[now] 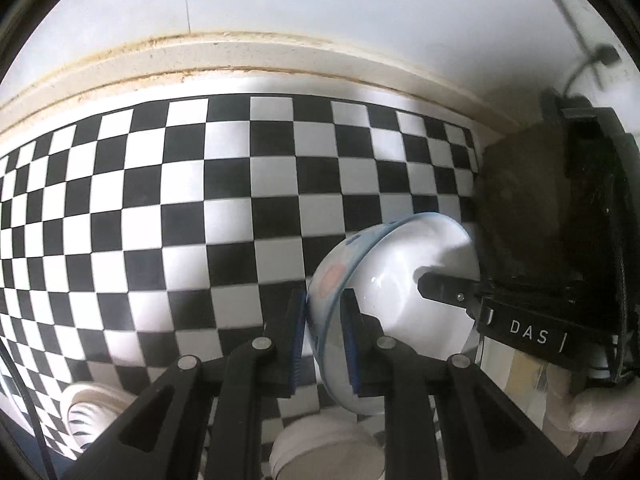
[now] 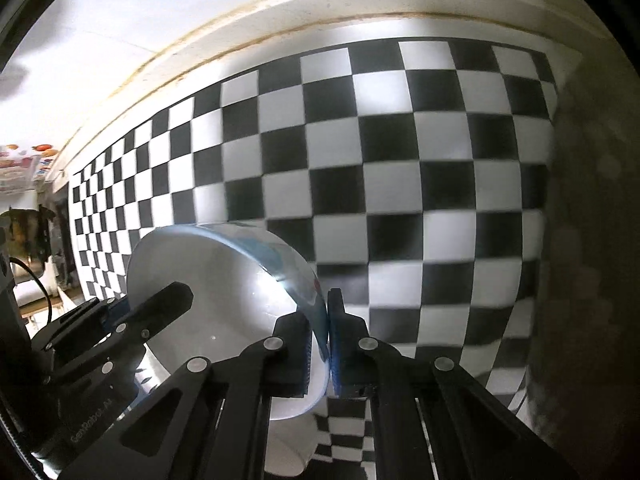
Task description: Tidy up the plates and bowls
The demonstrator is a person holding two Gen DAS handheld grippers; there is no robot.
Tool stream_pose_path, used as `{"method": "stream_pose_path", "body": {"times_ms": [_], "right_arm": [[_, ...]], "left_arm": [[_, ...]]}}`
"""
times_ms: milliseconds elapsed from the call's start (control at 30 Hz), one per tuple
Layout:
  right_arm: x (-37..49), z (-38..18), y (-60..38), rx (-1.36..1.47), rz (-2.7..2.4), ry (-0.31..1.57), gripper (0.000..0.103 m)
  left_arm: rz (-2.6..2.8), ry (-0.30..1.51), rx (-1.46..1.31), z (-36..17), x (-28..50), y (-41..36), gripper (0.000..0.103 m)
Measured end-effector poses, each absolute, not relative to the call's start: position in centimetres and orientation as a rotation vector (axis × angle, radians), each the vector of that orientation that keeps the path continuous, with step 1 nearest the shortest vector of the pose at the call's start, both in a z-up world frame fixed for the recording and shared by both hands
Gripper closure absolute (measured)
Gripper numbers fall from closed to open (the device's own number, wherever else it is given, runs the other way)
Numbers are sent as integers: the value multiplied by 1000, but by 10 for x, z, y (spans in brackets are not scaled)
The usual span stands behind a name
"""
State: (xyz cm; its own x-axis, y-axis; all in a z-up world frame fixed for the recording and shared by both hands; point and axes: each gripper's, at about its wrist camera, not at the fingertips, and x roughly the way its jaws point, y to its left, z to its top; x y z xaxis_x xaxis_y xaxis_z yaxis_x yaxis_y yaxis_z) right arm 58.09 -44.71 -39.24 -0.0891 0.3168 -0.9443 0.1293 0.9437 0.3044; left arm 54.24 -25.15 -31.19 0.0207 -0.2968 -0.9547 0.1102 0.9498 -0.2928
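Left claw (image 1: 325, 322), at the lower centre of the left wrist view, is closed on the rim of a white bowl (image 1: 404, 280). One blue pad (image 1: 298, 340) is seen outside the wall and the other inside. The bowl is tipped on edge, its hollow turned toward the right of the frame, over a checkered cloth (image 1: 160, 200). The right claw's finger (image 1: 444, 290) is seen reaching into the bowl from the right edge. More white dishes (image 1: 320, 448) lie at the bottom of the frame.

In the right wrist view, the right claw (image 2: 320, 344) is clamped on the opposite rim of the same bowl (image 2: 224, 280), at lower centre. The bowl's hollow faces the left of the frame, where the left claw (image 2: 132, 312) is seen gripping it. The bowl is thus held between both claws, equally near each, so any coming move is judged to need both hands travelling together.
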Motion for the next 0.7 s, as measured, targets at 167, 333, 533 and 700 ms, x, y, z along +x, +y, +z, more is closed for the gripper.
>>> {"method": "stream_pose_path", "body": {"times_ms": [167,333,533,700], "right_arm": [[541,-368,-445,372,166,1634,94],[484,-357,-442,409,163,1627,94],[431,-363,-421,432,158,1636,94],[410,-369,-405,431,165,1648,94]], "left_arm": [[-361,1506,-123,-291,511,-244,88],[-418,1532,-145,-288,478,-245,87],[-445,1542,-134,-292,441,-235,87],[-449,1542,-125,-290,422,-222,87]]}}
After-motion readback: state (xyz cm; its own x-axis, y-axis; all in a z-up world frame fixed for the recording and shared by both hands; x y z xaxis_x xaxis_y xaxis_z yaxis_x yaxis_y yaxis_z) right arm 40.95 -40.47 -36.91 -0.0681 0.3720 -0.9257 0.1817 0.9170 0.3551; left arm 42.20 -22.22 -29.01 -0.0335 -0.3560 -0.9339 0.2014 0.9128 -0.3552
